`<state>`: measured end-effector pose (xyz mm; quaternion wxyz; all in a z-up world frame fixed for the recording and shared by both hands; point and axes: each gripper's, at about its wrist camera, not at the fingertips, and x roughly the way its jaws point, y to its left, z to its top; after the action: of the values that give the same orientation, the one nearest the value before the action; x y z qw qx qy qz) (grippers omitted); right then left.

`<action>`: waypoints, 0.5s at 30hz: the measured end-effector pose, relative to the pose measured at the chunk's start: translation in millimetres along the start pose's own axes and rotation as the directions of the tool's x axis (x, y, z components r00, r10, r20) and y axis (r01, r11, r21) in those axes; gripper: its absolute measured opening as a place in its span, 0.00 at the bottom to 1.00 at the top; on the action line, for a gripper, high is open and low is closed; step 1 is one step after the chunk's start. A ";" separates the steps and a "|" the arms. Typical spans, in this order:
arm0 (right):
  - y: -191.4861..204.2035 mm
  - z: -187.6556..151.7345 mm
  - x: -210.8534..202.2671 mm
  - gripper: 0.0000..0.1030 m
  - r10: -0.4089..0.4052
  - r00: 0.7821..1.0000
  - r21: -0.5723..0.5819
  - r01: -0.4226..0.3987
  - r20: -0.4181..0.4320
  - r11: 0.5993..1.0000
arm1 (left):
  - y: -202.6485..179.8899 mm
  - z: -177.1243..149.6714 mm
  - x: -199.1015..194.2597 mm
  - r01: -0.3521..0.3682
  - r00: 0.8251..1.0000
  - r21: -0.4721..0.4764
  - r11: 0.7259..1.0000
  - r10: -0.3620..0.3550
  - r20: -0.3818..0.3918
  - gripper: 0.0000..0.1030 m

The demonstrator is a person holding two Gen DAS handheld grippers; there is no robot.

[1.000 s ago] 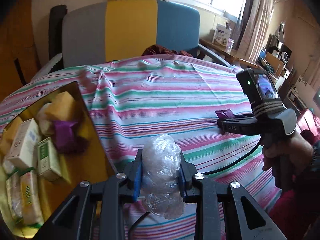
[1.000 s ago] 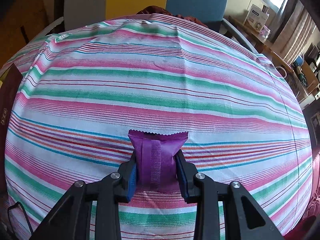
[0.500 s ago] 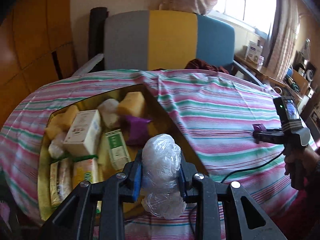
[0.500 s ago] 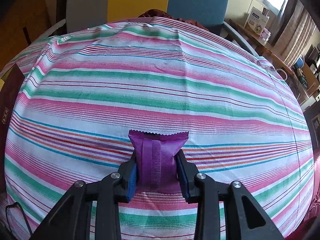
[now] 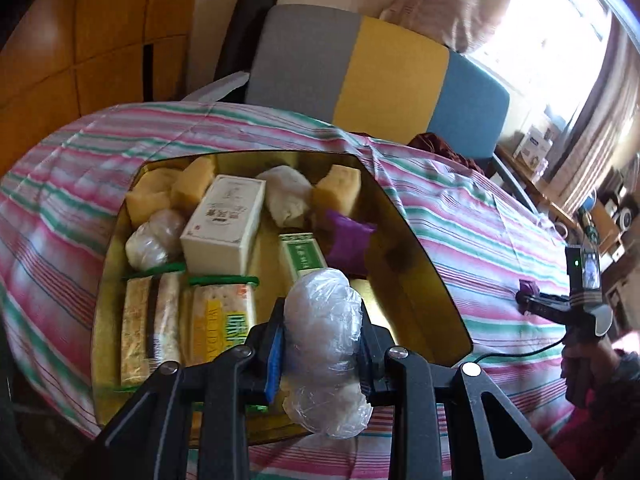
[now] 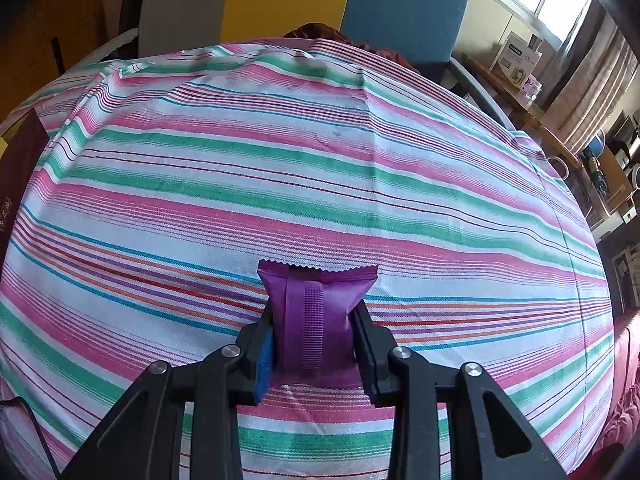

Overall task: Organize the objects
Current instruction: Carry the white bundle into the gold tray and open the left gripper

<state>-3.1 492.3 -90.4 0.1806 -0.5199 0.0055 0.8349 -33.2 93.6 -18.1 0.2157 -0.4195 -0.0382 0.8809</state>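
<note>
The left gripper has its jaws clenched on a plastic-wrapped white bundle. Compared with a second ago, this gripper has travelled sideways across the striped worktop: the gold box, then at the left edge of the left wrist view, now lies directly ahead and below the bundle. The carry stage therefore appears nearly complete, and release into the box is the likely next step.

The right gripper has its jaws clenched on a purple sachet, which rests on or just above the cloth, well apart from the box. Its position is unchanged over the same second; in the left wrist view it stands far right, held by a hand.

Box contents:
- white carton, centre
- green-and-white packet and a second purple sachet, just beyond the bundle
- banded cracker packs, near left
- yellow blocks and wrapped white lumps, along the far side

Open room: bare gold floor shows along the right side of the box, between the green-and-white packet and the right wall. The right and near rims lie close to the bundle; clear them before lowering. The worktop between box and right gripper is unobstructed apart from a trailing cable.
</note>
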 end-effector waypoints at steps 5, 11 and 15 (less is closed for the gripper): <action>2.4 2.0 0.9 0.34 -0.015 1.000 -0.020 0.015 0.005 1.000 | 18.1 -4.5 4.4 0.024 0.999 -0.050 0.998 -0.025 -0.024 0.29; 3.4 2.5 0.9 0.34 -0.024 1.000 -0.033 0.024 0.007 0.999 | 7.1 -4.6 24.5 0.013 0.998 -0.032 0.999 -0.014 -0.053 0.36; 3.3 2.9 1.6 0.34 -0.026 1.000 -0.036 0.026 0.008 0.999 | 10.4 -8.4 31.1 -0.034 0.997 -0.033 0.999 0.032 -0.070 0.43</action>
<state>-7.3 490.3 -91.0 0.1820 -0.5200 -0.0169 0.8344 -47.8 96.1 -48.6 0.1951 -0.4540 -0.0386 0.8685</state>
